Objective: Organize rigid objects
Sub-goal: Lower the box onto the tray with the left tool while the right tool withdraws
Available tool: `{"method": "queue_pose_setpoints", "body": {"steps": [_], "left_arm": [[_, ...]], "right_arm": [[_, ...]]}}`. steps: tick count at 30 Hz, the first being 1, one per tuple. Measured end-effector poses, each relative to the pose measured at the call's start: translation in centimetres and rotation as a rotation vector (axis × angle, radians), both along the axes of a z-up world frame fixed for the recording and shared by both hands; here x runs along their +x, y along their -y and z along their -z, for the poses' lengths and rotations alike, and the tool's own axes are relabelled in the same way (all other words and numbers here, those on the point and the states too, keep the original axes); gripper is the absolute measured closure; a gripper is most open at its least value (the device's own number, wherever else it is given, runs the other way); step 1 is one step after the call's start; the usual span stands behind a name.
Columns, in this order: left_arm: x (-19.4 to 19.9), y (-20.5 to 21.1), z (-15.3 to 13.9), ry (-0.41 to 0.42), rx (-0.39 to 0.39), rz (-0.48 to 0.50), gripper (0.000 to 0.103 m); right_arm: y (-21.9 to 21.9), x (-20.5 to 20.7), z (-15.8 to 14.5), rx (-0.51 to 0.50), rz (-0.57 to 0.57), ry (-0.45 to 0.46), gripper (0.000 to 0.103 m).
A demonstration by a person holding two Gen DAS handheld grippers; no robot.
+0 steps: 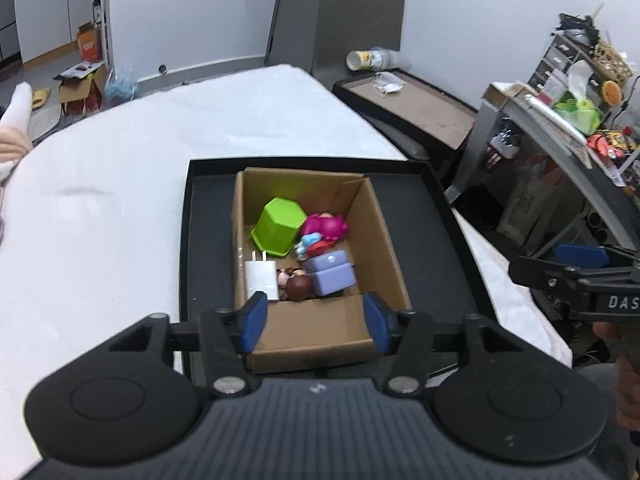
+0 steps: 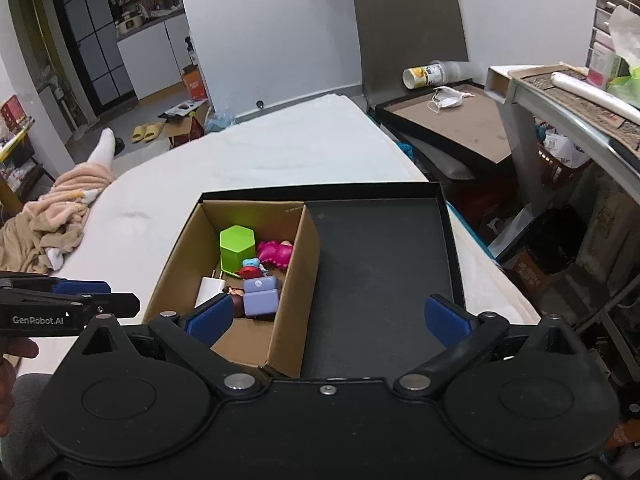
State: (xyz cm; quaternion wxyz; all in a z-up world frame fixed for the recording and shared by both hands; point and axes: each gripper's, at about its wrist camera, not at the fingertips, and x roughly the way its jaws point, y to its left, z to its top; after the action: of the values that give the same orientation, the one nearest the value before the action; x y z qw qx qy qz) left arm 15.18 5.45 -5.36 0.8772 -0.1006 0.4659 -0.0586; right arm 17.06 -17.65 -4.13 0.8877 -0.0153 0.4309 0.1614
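A brown cardboard box (image 1: 384, 232) (image 2: 296, 280) stands in a shallow black tray (image 1: 208, 240) (image 2: 380, 272) on the white table. Inside lie a green hexagonal pot (image 1: 278, 226) (image 2: 237, 249), a magenta toy (image 1: 326, 226) (image 2: 276, 254), a small blue and red figure (image 1: 312, 242), a lilac block (image 1: 330, 272) (image 2: 261, 294), a white charger plug (image 1: 261, 276) (image 2: 208, 290) and a brown-haired figurine (image 1: 298, 285). My left gripper (image 1: 316, 326) hovers over the box's near wall, open, nothing between its blue pads. My right gripper (image 2: 328, 318) is wide open and empty, above the box's right wall and the tray floor.
The white table (image 1: 120, 208) spreads to the left. A person's beige sleeve and blanket (image 2: 56, 208) lie at its left edge. Beyond the tray's right side stand a second black tray with a face mask (image 2: 448, 100), a tipped paper cup (image 2: 424, 74) and a cluttered shelf (image 1: 560, 120).
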Motion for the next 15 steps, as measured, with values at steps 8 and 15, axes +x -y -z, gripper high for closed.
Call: {"method": "queue_pose_setpoints", "body": {"steps": [8,15], "left_arm": [[-2.1,1.5,-3.8,0.064,-0.006,0.021,0.023],[-3.9,2.6,-6.1,0.093,-0.004,0.043,0.008]], "right_arm": [[1.6,-1.2,-1.7,0.018,0.044,0.007,0.000],[2.6,-3.0,-3.1,0.030,0.024,0.036,0.000]]}}
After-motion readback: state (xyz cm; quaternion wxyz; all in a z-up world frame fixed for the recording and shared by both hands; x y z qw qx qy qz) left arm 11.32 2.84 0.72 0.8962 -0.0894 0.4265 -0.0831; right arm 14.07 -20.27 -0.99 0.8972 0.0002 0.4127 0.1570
